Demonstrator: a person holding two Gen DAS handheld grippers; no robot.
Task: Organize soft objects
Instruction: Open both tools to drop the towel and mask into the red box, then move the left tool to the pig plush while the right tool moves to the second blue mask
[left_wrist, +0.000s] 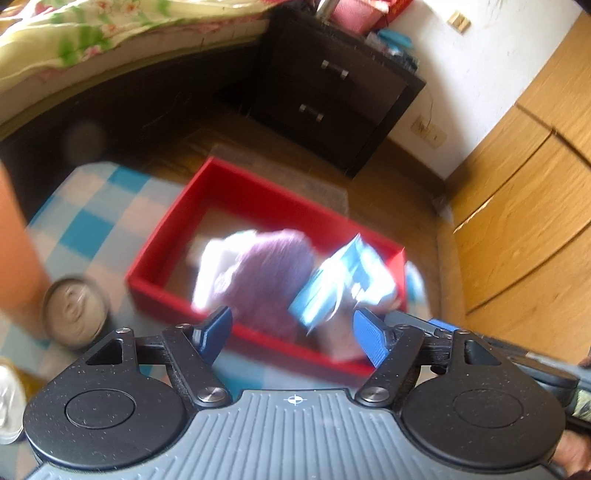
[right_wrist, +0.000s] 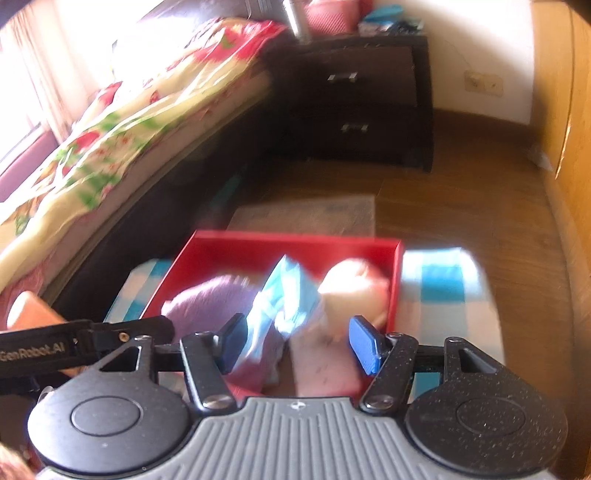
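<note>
Both grippers hover above a red box (left_wrist: 258, 199) that sits on a blue-and-white checked cloth (left_wrist: 92, 221) on a wooden floor; the left gripper (left_wrist: 295, 332) has its blue pads spread wide with nothing between them, and the right gripper (right_wrist: 299, 341) has its pads parted too, pinching nothing. Just beyond and below the fingertips, inside the box, lies a blurred heap of soft things: a purple knitted item (left_wrist: 269, 273), a light blue and white piece (left_wrist: 343, 280) tilted up in the middle, and a pale pink item (right_wrist: 354, 288) toward the box's right wall. From the right wrist view the blue piece sits between the purple and pink ones. A bed with a floral cover (right_wrist: 122, 122) and a dark nightstand (right_wrist: 362, 99) stand behind
</note>
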